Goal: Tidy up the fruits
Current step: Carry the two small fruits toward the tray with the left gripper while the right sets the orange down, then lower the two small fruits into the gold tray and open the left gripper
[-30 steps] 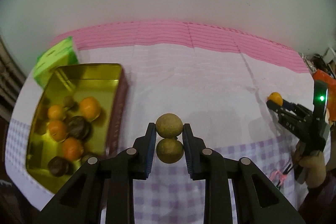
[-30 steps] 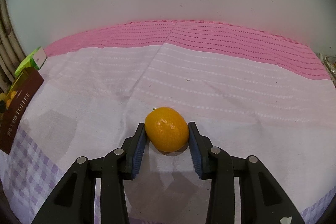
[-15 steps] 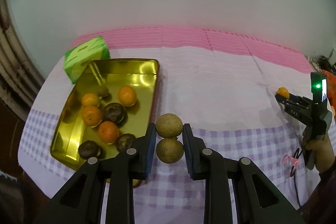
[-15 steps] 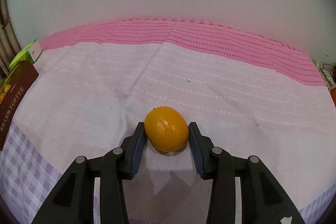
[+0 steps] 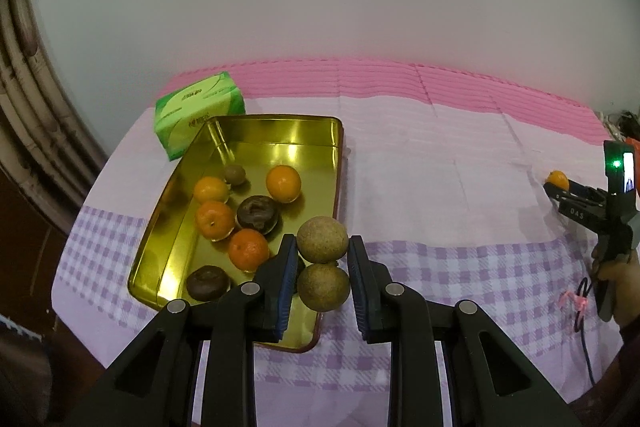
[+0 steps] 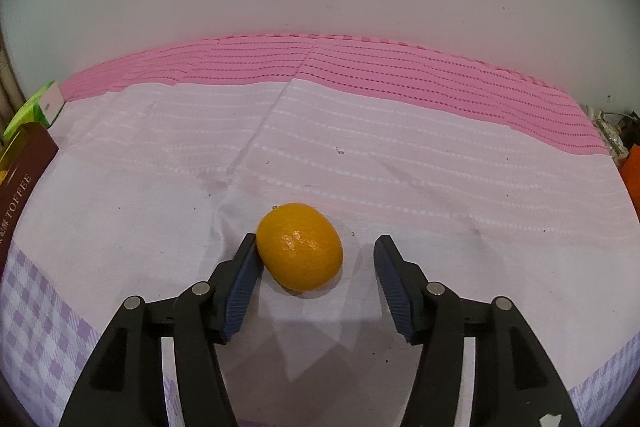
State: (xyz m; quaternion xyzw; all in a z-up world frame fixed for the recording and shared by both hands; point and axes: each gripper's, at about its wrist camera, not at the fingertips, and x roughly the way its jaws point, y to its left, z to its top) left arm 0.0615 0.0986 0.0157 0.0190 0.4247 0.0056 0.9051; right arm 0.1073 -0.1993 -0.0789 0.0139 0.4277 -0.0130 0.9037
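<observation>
The two brown round fruits (image 5: pixel 322 263), one stacked on the other, are clamped between the fingers (image 5: pixel 286 279) of the left gripper (image 5: pixel 322 277), which is closed tight on them. They hang over the near right corner of the gold tin tray (image 5: pixel 276 131). Inside the tray lie four oranges (image 5: pixel 283 183), two dark brown fruits (image 5: pixel 257 213) and one small brown fruit (image 5: pixel 234 174). A green tissue box (image 5: pixel 199 113) touches the tray's far left corner.

Well to the right of the tray, a single orange (image 6: pixel 300 251) rests on the pink cloth (image 6: pixel 400 155) covering the counter. The right gripper (image 6: pixel 314 269) straddles it; its jaws have just been opening. The left finger (image 6: pixel 240 279) touches the orange; the right finger stands clear, so the orange is not gripped. A hand (image 5: pixel 618 277) holds this gripper's handle.
</observation>
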